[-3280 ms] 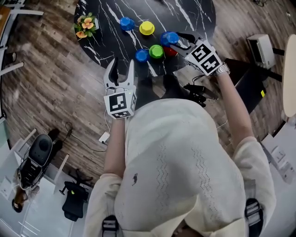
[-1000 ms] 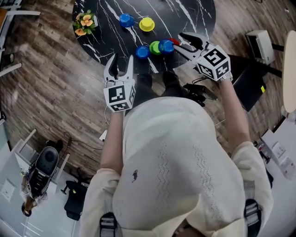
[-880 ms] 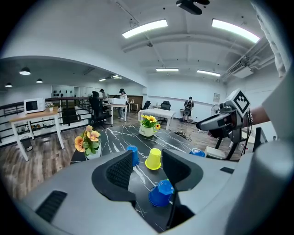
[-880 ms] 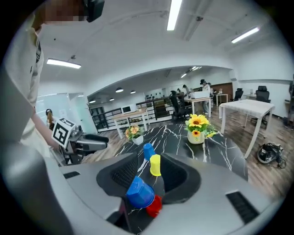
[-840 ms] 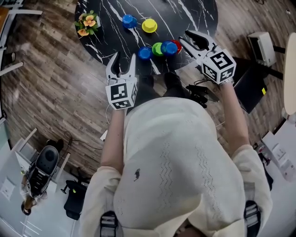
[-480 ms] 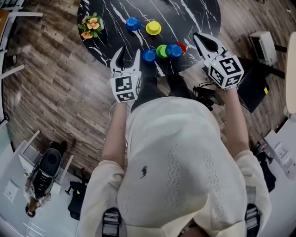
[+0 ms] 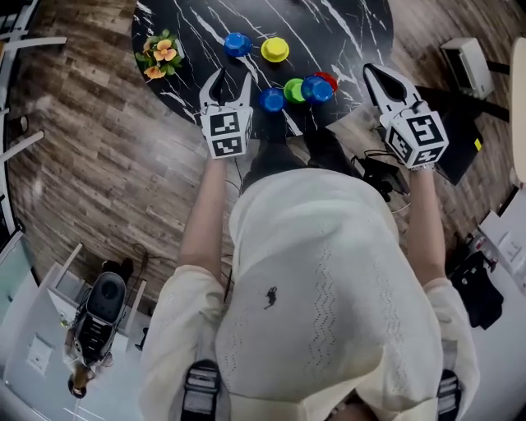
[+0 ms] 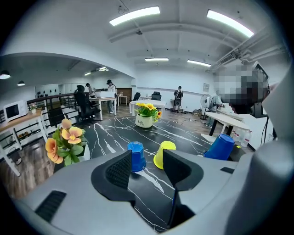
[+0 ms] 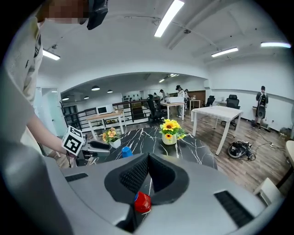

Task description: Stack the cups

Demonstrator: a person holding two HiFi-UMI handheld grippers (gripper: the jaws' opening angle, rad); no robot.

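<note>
On the black marble table point(image 7: 345, 25) the red cup point(image 7: 330, 79) is mostly hidden behind a blue cup point(image 7: 316, 89), beside the green cup point(image 7: 293, 90). The left gripper point(image 7: 228, 76) has its jaws spread wide and empty. The right gripper point(image 7: 376, 72) has its jaws pressed together on nothing, its body cutting off the red cup in its own view

Cluster of cups point(image 7: 293, 90) on table point(image 7: 345, 25), two more cups point(image 7: 274, 49) behind, flower pot point(image 7: 158, 56) far left
</note>
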